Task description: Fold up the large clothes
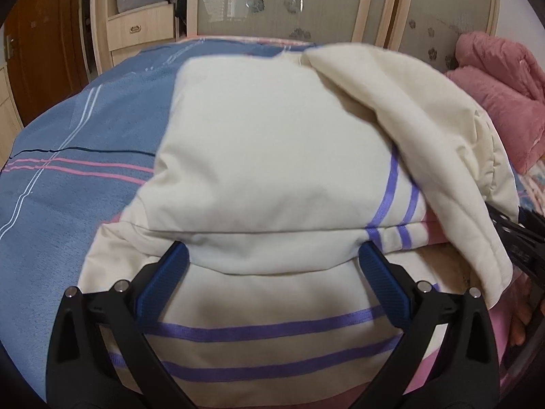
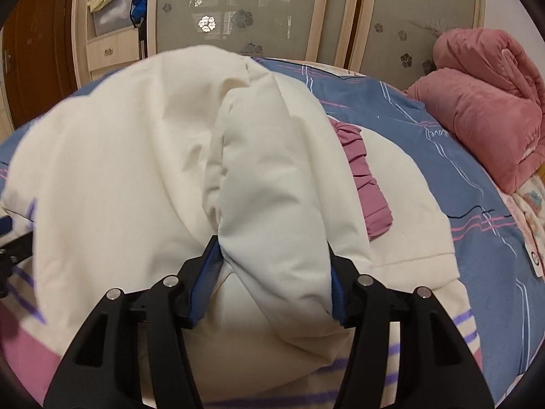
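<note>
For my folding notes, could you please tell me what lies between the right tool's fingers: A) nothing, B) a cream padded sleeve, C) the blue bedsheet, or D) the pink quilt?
B: the cream padded sleeve sits bunched between the right tool fingers, away from the pink quilt.

A bed (image 2: pixel 425 136) is carrying everything here, and its blue sheet (image 1: pixel 85 129) with pink, white and dark stripes is showing bare on both sides of the garment. A large cream padded jacket (image 1: pixel 265 156) with purple stripes near its hem is lying across the middle of the sheet, one sleeve (image 2: pixel 282 177) arching up over its body. To the right of the jacket, a rolled pink quilt (image 2: pixel 483 109) is sitting at the bed's far right corner. A floral cloth (image 2: pixel 531 211) is lying just in front of that quilt, at the right edge.
</note>
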Motion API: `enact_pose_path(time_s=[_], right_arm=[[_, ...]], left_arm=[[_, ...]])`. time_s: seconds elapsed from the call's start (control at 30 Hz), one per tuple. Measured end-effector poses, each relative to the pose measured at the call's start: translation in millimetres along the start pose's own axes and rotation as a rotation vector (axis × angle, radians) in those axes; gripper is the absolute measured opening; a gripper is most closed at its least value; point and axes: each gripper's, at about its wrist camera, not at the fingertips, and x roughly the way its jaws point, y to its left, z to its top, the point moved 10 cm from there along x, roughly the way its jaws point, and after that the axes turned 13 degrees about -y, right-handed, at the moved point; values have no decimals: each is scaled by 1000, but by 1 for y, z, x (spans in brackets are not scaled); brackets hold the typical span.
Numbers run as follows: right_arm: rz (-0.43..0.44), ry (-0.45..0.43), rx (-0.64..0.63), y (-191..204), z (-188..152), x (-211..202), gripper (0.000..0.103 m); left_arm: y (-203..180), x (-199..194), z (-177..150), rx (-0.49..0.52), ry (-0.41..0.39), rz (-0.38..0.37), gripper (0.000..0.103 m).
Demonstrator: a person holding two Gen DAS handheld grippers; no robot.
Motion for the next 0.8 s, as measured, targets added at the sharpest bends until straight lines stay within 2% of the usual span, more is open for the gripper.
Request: enact_pose_path(time_s=[0.1,0.17,0.23,0.33,0.4,0.53,0.63,0.8], right_arm=[[47,-92,44,2,10,-40,60],[44,-98,45,2,6,-51,61],[50,-74,67,-1,-4,-50,61],[22,7,77,-7,-26,-28,61],[30,55,138,-11,-41,-12,62],[58,81,222,-13,-39,-13,66],[82,23,251,-14,-24,-35,66],[72,-90,215,-9,2,-65,66]], left_arm=[[-4,-13,10,-17,-41,-41,101],[-9,-19,14,-14,-57,-73,101],[-17,-21,12,14,-54,-89,101],[-27,-9,-2,62,1,-76,101],[-26,3,-15,83,53,-53,101],[-25,3,-16,73,60,-58,101],[-24,4,-18,67,67,-57,101],[-25,6,-18,82,70,-48,101]])
